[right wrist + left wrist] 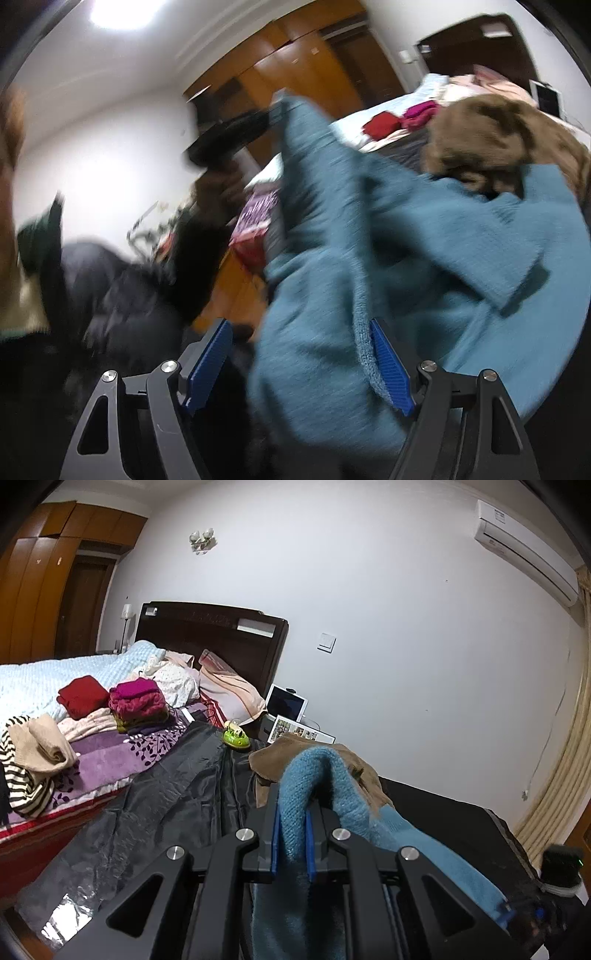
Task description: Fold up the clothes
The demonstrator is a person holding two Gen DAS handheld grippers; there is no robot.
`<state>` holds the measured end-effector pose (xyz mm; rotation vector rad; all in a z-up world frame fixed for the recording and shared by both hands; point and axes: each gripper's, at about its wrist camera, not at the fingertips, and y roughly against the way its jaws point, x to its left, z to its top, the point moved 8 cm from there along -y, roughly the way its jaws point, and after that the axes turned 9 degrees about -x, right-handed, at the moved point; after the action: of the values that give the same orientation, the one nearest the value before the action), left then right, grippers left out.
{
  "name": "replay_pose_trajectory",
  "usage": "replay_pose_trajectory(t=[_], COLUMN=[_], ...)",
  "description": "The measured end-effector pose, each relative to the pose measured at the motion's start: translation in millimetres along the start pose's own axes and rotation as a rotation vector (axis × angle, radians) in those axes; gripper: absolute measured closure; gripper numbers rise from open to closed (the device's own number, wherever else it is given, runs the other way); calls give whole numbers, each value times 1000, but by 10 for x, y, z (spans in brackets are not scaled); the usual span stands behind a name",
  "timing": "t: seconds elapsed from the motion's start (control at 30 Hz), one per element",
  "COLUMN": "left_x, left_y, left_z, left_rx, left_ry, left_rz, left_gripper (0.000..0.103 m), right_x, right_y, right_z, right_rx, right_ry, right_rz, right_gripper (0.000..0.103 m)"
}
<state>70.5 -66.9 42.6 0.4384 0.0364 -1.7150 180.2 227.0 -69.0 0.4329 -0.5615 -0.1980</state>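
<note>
My left gripper [291, 823] is shut on a fold of a blue knit sweater [343, 794] and holds it up; the cloth loops over the pads and hangs down to the right. In the right wrist view the same blue sweater [424, 258] fills the middle and right, blurred. My right gripper [301, 343] is open, its blue pads wide apart, with the sweater's edge lying between them against the right pad [388, 365]. The left gripper [236, 129] shows there, holding the sweater's upper corner. A brown garment [295, 753] lies behind the sweater and also shows in the right wrist view [491, 136].
A bed [110, 760] with a purple cover holds folded red [83, 696] and magenta [138, 698] clothes, a striped garment [22, 775] and pillows. A dark sheet [166, 805] covers the work surface. A green toy [236, 736], a tablet [286, 703] and a wardrobe [40, 579] stand beyond.
</note>
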Motion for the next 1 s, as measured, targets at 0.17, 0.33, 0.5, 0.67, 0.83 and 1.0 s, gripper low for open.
replay_pose_trajectory(t=[0.17, 0.33, 0.5, 0.67, 0.83, 1.0], left_x=[45, 21, -18, 45, 179, 231], left_y=[-11, 68, 160, 154, 116, 66], left_z=[-33, -21, 1, -33, -74, -86], left_rx=[6, -3, -17, -8, 0, 0], left_ry=[13, 8, 3, 18, 57, 83], left_rz=[12, 3, -16, -17, -9, -6], left_gripper=[90, 90, 90, 90, 90, 90], right_x=[512, 503, 344, 327, 317, 403], right_y=[5, -59, -393, -708, -677, -444], right_z=[-198, -110, -21, -129, -239, -332], right_rx=[57, 48, 123, 241, 292, 289], right_ry=[93, 115, 147, 186, 233, 263], right_rz=[29, -2, -71, -95, -213, -273], right_gripper=[25, 25, 26, 48, 78, 82])
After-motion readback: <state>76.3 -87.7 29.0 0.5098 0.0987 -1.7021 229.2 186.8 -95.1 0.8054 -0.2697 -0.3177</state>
